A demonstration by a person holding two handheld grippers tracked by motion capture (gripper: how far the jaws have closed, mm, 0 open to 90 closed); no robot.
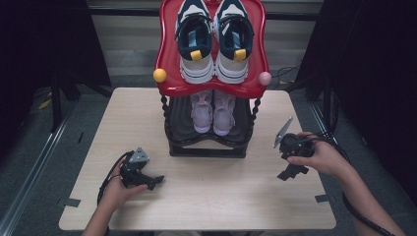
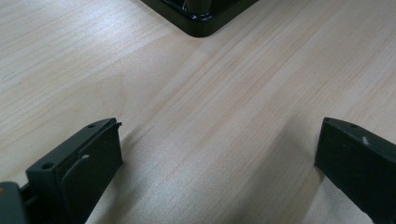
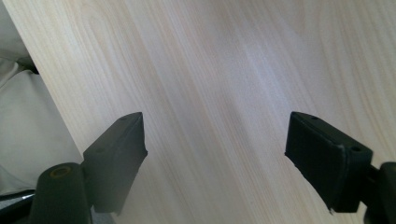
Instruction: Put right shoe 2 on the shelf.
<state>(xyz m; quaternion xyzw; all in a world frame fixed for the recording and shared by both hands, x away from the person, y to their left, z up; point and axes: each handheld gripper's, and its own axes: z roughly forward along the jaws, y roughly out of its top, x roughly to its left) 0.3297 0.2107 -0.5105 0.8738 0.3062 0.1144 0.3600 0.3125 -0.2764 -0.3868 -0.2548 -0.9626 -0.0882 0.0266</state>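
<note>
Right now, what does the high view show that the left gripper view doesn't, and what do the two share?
High view alone: the whole shoe rack with the navy and white sneakers on its red top shelf, a pink pair on the lower shelf, and both hands with the left claw and right claw. Left gripper view alone: a close look along the left claw, jaws apart over bare wood. Shared: the light wooden table and the rack's black base.
</note>
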